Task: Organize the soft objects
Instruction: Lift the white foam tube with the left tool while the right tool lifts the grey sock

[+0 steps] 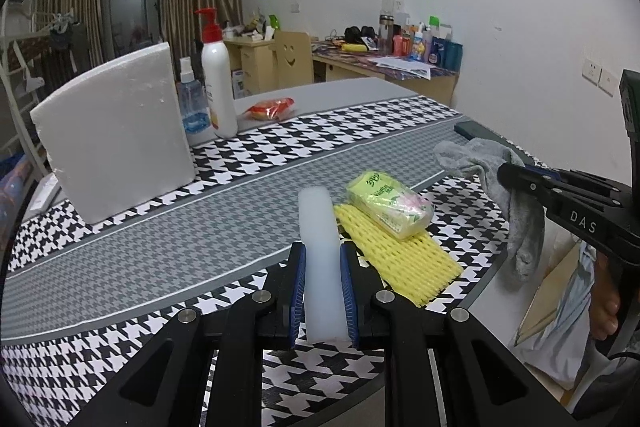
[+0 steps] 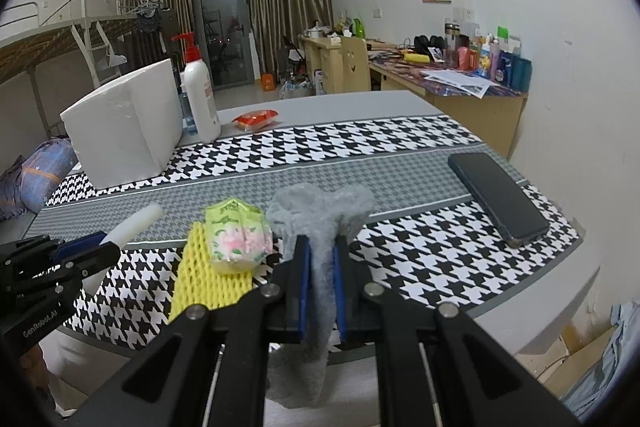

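My left gripper (image 1: 323, 259) is shut on a white foam stick (image 1: 320, 227), held above the near table edge; the stick also shows in the right wrist view (image 2: 134, 223). My right gripper (image 2: 320, 247) is shut on a grey sock (image 2: 320, 211), which hangs down past the fingers; it also shows in the left wrist view (image 1: 516, 203). Between the grippers a green tissue pack (image 1: 390, 203) lies on a yellow foam net (image 1: 404, 259), also seen in the right wrist view as the pack (image 2: 236, 235) on the net (image 2: 200, 283).
A houndstooth cloth (image 1: 160, 239) covers the table. A big white foam block (image 1: 116, 139), a spray bottle (image 1: 192, 99), a pump bottle (image 1: 218, 83) and a red snack packet (image 1: 270, 107) stand at the back. A black phone (image 2: 496, 199) lies at right.
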